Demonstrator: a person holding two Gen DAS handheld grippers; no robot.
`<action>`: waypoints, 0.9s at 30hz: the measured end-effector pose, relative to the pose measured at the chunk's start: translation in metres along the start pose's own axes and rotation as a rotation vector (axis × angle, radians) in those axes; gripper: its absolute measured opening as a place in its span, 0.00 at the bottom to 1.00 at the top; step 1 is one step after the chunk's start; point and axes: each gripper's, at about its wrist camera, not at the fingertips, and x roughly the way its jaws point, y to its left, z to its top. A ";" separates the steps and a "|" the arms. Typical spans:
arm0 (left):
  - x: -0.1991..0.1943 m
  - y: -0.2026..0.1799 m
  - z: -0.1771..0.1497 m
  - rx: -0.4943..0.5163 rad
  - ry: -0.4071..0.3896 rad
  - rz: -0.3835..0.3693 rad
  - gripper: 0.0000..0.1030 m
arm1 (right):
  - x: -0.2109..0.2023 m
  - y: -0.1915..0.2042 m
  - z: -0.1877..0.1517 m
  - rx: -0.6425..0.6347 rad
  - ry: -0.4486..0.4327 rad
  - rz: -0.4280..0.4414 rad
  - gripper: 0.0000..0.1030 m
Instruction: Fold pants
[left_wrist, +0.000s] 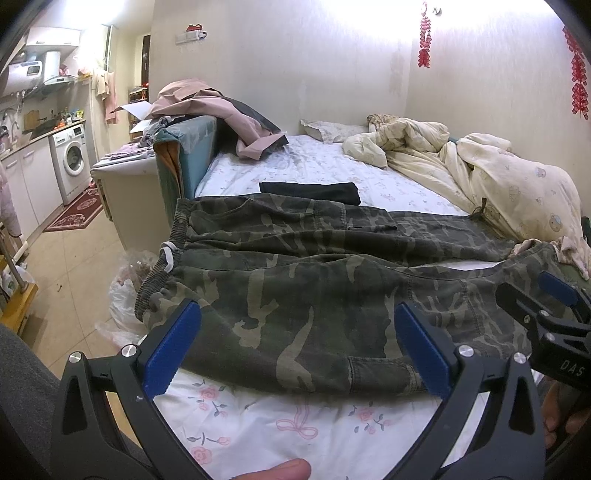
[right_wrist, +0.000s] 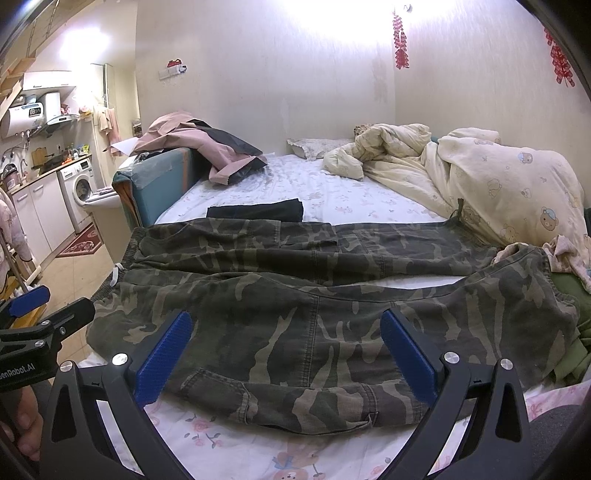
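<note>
Camouflage pants (left_wrist: 303, 266) lie spread flat across the near part of the bed, waistband at the left, both legs running right; they also show in the right wrist view (right_wrist: 295, 295). My left gripper (left_wrist: 297, 347) is open and empty, just above the near leg by the waist end. My right gripper (right_wrist: 286, 354) is open and empty over the near leg further right. Each gripper shows at the edge of the other's view: the right one (left_wrist: 546, 295) and the left one (right_wrist: 40, 306).
A folded black garment (left_wrist: 310, 192) lies on the floral sheet (left_wrist: 295, 424) behind the pants. A cream duvet (left_wrist: 498, 173) is heaped at the right. A pink jacket (left_wrist: 229, 122) hangs over a teal board. Plastic bags (left_wrist: 125, 291) lie on the floor left of the bed.
</note>
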 end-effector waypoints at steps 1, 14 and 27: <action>0.000 0.000 0.000 0.001 0.000 0.000 1.00 | 0.001 0.000 0.000 0.001 0.000 0.000 1.00; 0.001 -0.001 -0.001 0.002 0.001 0.001 1.00 | 0.002 0.000 -0.002 0.003 0.000 0.002 1.00; 0.001 0.000 -0.001 0.002 0.000 0.001 1.00 | 0.001 0.000 -0.001 0.001 -0.001 0.002 1.00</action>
